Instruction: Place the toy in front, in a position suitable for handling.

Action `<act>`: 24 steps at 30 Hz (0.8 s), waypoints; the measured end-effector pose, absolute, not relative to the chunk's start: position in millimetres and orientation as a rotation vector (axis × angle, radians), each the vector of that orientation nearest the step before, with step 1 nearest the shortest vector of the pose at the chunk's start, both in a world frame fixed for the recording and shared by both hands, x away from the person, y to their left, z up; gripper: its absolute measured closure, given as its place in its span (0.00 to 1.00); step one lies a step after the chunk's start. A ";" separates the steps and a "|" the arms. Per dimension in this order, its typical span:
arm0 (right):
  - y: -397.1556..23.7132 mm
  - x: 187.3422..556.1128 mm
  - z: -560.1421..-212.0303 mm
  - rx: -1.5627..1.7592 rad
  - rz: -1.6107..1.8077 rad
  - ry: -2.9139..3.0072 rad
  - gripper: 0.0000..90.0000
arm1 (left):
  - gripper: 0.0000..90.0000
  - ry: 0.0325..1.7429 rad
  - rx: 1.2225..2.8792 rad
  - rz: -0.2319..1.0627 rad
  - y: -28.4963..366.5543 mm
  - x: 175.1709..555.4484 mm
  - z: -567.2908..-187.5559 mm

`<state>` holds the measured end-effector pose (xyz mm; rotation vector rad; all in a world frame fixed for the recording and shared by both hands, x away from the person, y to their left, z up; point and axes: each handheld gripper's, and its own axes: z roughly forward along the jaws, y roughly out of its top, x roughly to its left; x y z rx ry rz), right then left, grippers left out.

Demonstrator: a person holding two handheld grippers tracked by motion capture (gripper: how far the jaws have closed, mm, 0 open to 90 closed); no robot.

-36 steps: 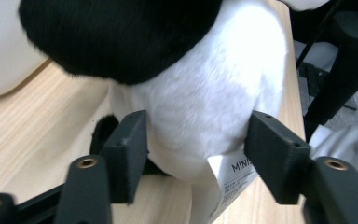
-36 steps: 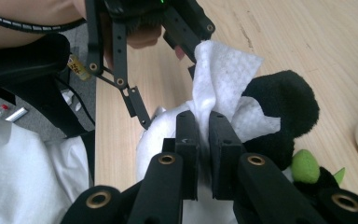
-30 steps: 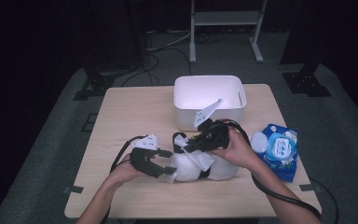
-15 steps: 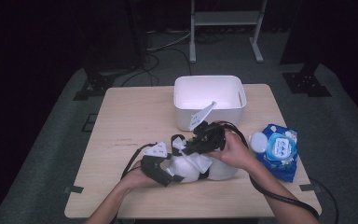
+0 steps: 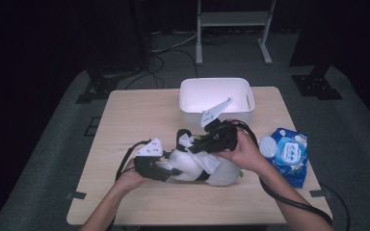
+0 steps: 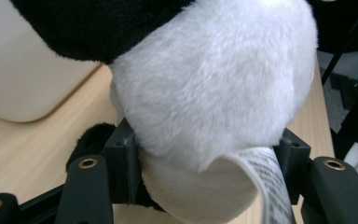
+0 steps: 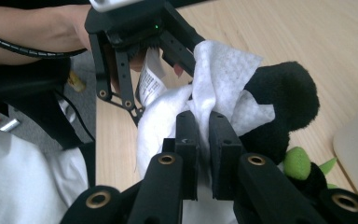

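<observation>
Wiping is underway: the right gripper (image 7: 204, 140) pinches a wet wipe (image 7: 223, 79) against the plush panda (image 5: 197, 163) lying on the table (image 5: 139, 120), while the left gripper (image 6: 205, 163), jaws just closing, seemingly clamps its white body.

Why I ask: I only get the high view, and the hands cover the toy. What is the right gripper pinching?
Observer: The right gripper has its jaws shut on a white wipe that is draped over the plush toy.
Operator: And the left gripper?
Observer: The left gripper has just been closing its jaws. The toy's white furry part sits squeezed between them.
Operator: Anything loose there?
Observer: A printed label curls out from under that white fur, between the left jaws.
</observation>
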<state>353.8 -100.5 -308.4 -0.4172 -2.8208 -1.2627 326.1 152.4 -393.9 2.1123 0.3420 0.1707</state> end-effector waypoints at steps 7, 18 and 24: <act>-102.7 348.8 -295.3 -0.399 -1.330 -2.781 0.93 | 0.45 0.308 2.110 0.235 158.7 319.9 -363.9; -102.4 344.8 -288.2 -0.380 -1.313 -2.817 0.93 | 0.45 0.286 2.141 0.250 145.3 319.6 -349.9; -86.6 344.1 -279.8 -0.333 -1.305 -2.830 0.93 | 0.45 0.240 2.140 0.255 134.6 317.1 -343.5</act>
